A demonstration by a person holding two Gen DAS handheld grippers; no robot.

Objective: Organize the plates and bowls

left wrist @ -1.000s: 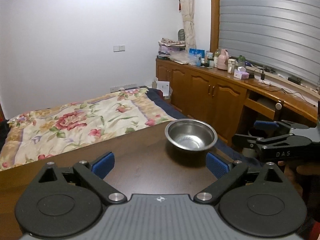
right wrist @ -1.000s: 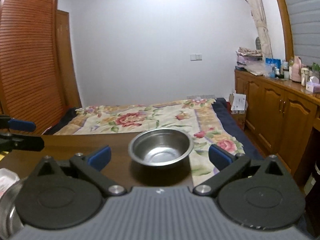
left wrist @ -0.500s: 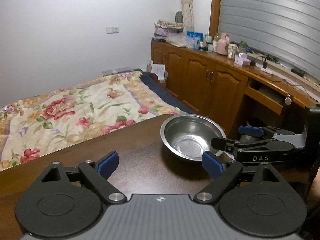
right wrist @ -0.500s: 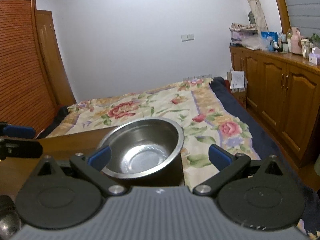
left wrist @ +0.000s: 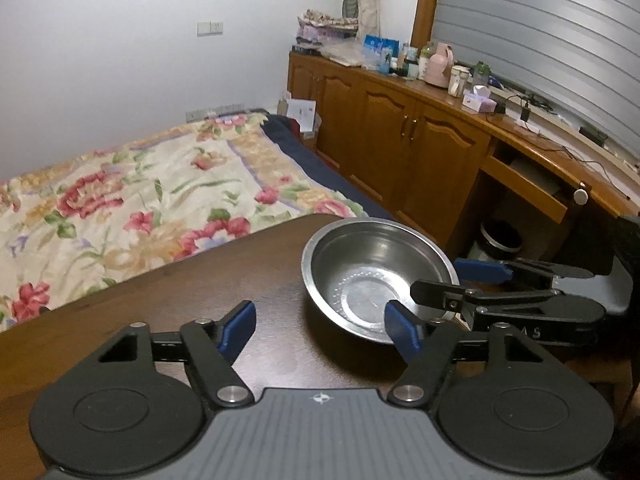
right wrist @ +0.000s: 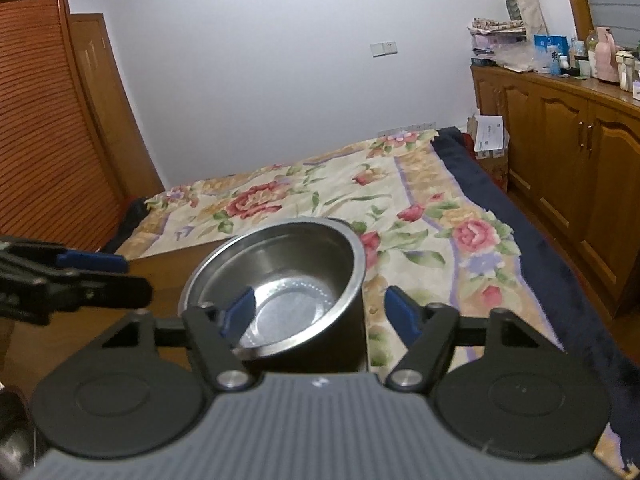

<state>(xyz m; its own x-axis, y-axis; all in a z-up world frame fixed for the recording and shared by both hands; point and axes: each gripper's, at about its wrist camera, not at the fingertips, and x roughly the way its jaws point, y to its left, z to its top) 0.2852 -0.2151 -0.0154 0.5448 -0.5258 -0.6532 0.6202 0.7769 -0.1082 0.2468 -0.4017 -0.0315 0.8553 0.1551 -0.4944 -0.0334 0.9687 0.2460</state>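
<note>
Bowl [left wrist: 380, 280] of steel sits at the counter [left wrist: 168, 308] corner beside the bed [left wrist: 140, 200]. Right tool [right wrist: 320, 310] straddles its near rim, blue pads spread, gripping nothing. Only the left view shows the left tool [left wrist: 320, 326] equally spread and empty, short of the bowl.

Steel bowl [left wrist: 372, 276]: plain silver. Worktop [left wrist: 192, 292]: dark brown wood. Bedspread [right wrist: 360, 200]: cream, red and pink flowers, green leaves. Cabinets [left wrist: 404, 140]: orange-brown wood. Claw pads [right wrist: 239, 312]: blue, on black.

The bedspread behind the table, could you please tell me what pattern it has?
The bedspread is cream with red and pink flowers and green leaves; the right wrist view shows it best.
</note>
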